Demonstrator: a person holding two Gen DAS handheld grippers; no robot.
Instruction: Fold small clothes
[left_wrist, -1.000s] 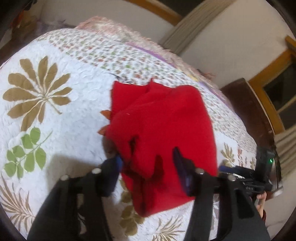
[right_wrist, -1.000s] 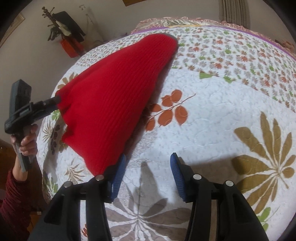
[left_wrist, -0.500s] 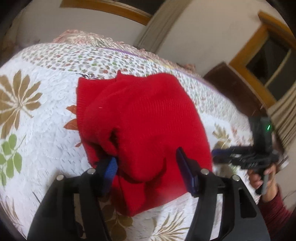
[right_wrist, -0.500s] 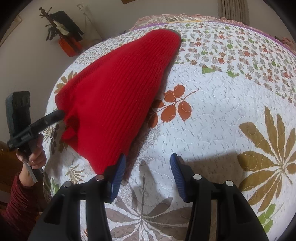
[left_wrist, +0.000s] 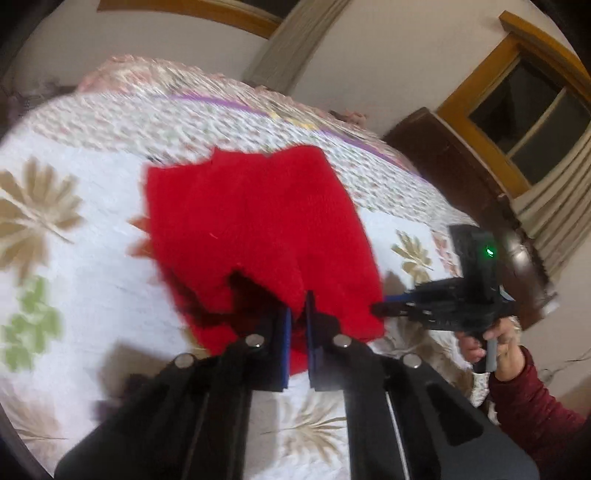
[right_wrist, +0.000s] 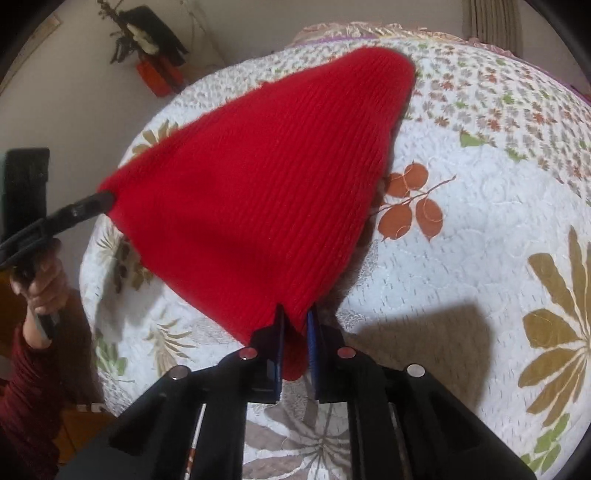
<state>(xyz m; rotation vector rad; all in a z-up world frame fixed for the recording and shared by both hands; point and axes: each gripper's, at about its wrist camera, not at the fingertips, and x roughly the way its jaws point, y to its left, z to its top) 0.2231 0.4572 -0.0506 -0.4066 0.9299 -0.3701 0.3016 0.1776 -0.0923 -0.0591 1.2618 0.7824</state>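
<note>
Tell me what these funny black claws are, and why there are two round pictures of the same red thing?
There is no robot here. A person holds a black grabbing tool in each hand, and each tool has a small camera looking along its two fingers. The wide lens makes the pictures round.

One picture comes from the left gripper. Far off in it you see the right tool and the hand holding it, with a dark red sleeve. The other picture comes from the right gripper, and the left tool shows at its left edge.

On the flowery quilt lies a red knitted garment. Both pairs of fingers are pinched shut on its near edge, one at each corner, so part of it hangs lifted between them. It looks ready for folding.
</note>
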